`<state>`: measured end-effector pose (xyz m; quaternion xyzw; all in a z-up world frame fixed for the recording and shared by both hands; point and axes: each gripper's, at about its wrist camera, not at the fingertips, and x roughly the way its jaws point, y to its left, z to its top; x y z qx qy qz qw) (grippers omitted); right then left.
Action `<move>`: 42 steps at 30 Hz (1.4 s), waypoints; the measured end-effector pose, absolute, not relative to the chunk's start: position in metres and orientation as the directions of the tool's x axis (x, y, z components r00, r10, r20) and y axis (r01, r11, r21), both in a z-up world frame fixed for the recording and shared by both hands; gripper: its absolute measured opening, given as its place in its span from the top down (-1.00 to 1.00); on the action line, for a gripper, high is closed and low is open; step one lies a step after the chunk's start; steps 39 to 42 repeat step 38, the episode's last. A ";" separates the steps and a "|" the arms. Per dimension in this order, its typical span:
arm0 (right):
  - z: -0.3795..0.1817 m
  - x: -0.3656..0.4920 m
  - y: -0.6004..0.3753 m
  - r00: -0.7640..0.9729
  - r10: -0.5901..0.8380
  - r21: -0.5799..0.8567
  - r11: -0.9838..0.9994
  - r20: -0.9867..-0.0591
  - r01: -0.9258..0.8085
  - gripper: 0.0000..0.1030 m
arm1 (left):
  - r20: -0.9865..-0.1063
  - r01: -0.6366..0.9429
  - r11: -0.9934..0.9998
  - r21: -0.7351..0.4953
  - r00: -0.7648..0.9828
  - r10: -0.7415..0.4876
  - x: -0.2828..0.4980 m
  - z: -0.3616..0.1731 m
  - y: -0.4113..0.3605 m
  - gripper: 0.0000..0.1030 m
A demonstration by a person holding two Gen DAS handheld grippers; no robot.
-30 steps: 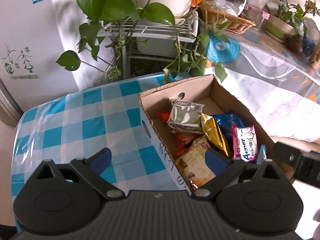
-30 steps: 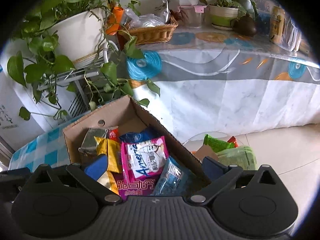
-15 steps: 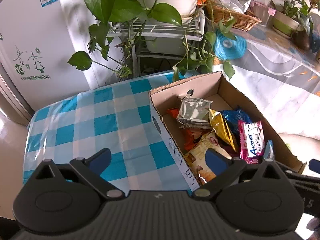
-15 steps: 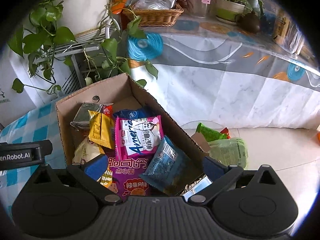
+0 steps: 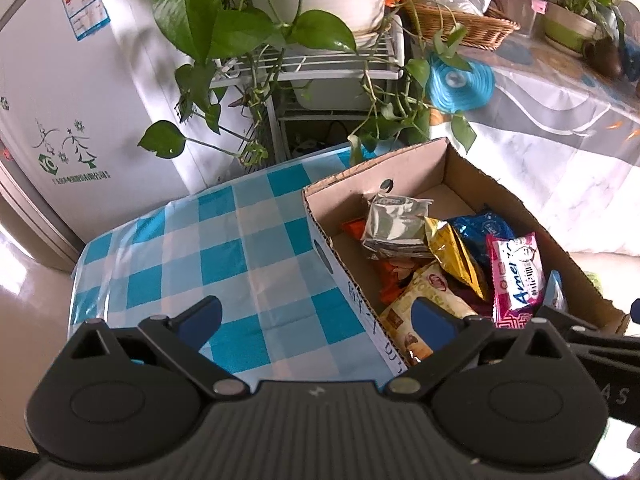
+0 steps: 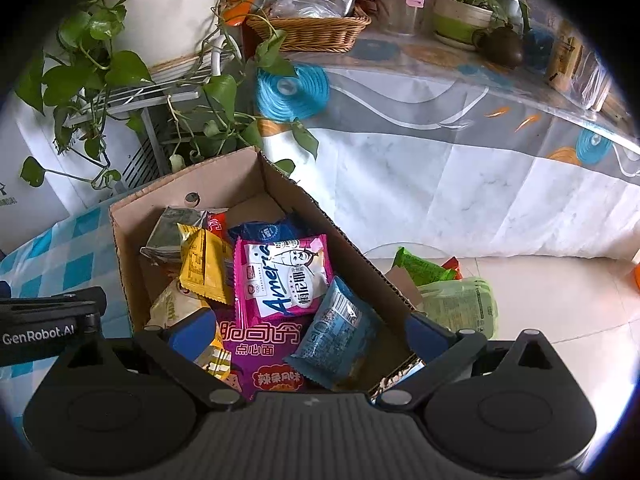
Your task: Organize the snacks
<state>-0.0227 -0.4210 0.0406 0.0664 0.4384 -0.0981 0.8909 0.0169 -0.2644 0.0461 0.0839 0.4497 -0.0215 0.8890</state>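
Cardboard box [image 6: 352,248] of snacks, below spread right claw [image 6: 306,330]

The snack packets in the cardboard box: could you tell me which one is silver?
The silver foil packet at the far end of the cardboard box, beside the yellow packet; the others are coloured: yellow, blue, pink, orange, purple.

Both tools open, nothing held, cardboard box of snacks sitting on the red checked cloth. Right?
Not quite: the cloth is blue and white checked, not red, as the left wrist view shows. The rest holds: left tool and right tool are open and empty, and the cardboard box sits on it.
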 end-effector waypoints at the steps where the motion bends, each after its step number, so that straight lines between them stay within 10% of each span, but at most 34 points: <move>1: 0.041 -0.023 -0.421 0.597 -0.116 0.034 0.972 -0.794 0.234 -1.00 | -0.803 0.117 0.984 0.135 0.595 0.040 0.017 0.046 -0.265 -0.95; 42: 0.041 -0.020 -0.403 0.606 -0.097 0.023 0.982 -0.789 0.188 -1.00 | -0.796 0.125 0.983 0.135 0.604 0.033 0.013 0.044 -0.241 -0.92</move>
